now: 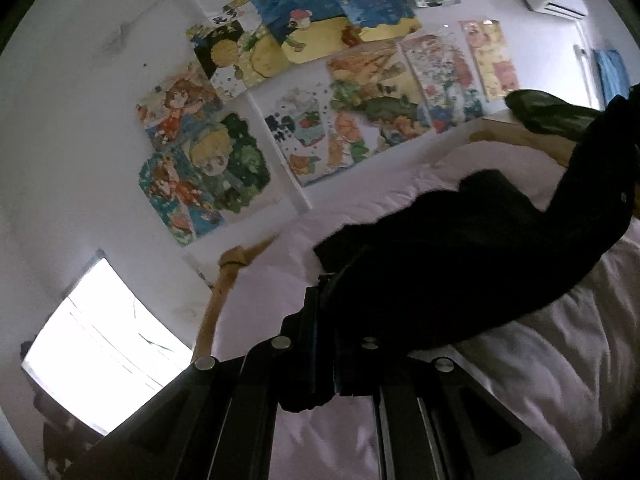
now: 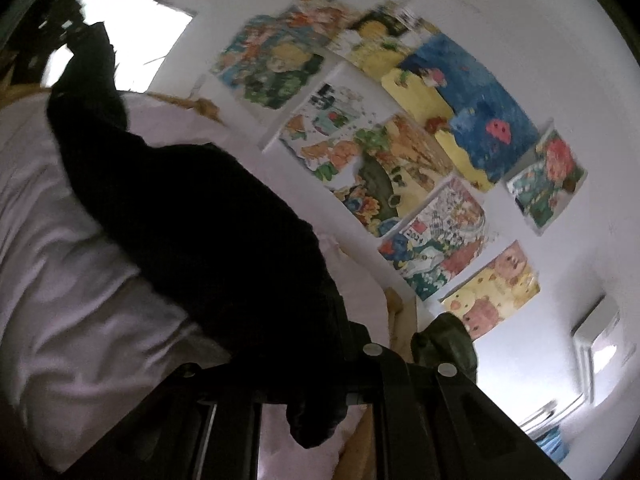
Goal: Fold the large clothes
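Nearest: left gripper [image 1: 326, 344] and right gripper [image 2: 320, 376], fingers apparently pinched on opposite ends of black garment [image 1: 460, 248], stretched taut for folding. Below: white bed [image 1: 560, 344]. Farthest: wall drawings [image 1: 320, 92].

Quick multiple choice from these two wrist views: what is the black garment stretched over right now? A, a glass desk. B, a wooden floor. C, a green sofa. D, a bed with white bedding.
D: the black garment, pinched in the left gripper and the right gripper, hangs across rumpled white bedding below a wall of colourful posters.
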The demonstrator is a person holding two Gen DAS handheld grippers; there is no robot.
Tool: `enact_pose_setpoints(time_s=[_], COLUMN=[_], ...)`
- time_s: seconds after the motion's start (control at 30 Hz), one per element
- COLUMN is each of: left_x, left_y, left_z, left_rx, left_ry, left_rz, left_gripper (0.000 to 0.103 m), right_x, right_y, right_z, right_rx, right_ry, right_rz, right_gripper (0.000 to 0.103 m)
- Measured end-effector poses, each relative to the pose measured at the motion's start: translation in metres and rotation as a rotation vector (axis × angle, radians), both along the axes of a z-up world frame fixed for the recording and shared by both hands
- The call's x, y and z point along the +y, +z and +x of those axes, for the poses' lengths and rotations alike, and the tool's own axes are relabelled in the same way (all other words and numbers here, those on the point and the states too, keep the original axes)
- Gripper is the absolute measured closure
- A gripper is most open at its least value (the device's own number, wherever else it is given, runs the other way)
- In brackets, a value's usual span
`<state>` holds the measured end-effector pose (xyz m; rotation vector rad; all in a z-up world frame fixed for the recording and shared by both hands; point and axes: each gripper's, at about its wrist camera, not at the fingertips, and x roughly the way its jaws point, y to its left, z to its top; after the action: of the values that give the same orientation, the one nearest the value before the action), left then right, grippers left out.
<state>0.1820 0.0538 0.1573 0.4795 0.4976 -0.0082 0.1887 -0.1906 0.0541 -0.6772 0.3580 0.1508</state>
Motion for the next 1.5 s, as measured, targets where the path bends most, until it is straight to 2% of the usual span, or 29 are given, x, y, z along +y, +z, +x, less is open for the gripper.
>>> enact_pose_setpoints(time_s=[0.17, 0.3, 0.47, 0.6, 0.73, 1.0, 1.27, 1.37, 1.43, 1.5], left_x=[-0.007, -0.011, -0.012, -0.011, -0.007, -0.002, 0.007, 0.01, 0.013, 0.016], left_y=[0.016, 0.011, -0.002, -0.02, -0.044, -0.099, -0.141, -0.152, -0.155, -0.154], left_z=[0.06, 0.114, 0.185, 0.229, 0.263, 0.326, 0.359, 0.368, 0.37, 0.368], left_rx=[-0.055, -0.118, -0.159, -0.177, -0.187, -0.109, -0.035, 0.021, 0.043, 0.05], left_ry=[0.061, 0.143, 0.241, 0.275, 0.274, 0.274, 0.268, 0.253, 0.245, 0.232], left_rz=[0.017, 0.04, -0.034, -0.029, -0.009, -0.018, -0.08, -0.1, -0.13, -0.153], left_gripper=[0.099, 0.099, 0.099, 0.099, 0.099, 0.099, 0.098, 0.097, 0.097, 0.095], right_x=[-0.023, -0.034, -0.036, -0.035, -0.028, -0.032, -0.031, -0.029, -0.031, -0.036], right_y=[0.029, 0.033, 0.018, 0.001, -0.024, -0.061, -0.098, -0.111, -0.118, -0.124], right_z=[0.082, 0.131, 0.19, 0.226, 0.262, 0.31, 0.341, 0.351, 0.356, 0.361], right_rx=[0.068, 0.044, 0.013, -0.013, -0.013, 0.056, 0.099, 0.11, 0.123, 0.148], right_ry=[-0.09, -0.147, -0.217, -0.241, -0.256, -0.291, -0.288, -0.29, -0.294, -0.293], right_rz=[0.17, 0.24, 0.278, 0.304, 0.283, 0.3, 0.269, 0.251, 0.254, 0.282], right_gripper=[0.09, 0.09, 0.09, 0.09, 0.089, 0.087, 0.08, 0.069, 0.055, 0.05])
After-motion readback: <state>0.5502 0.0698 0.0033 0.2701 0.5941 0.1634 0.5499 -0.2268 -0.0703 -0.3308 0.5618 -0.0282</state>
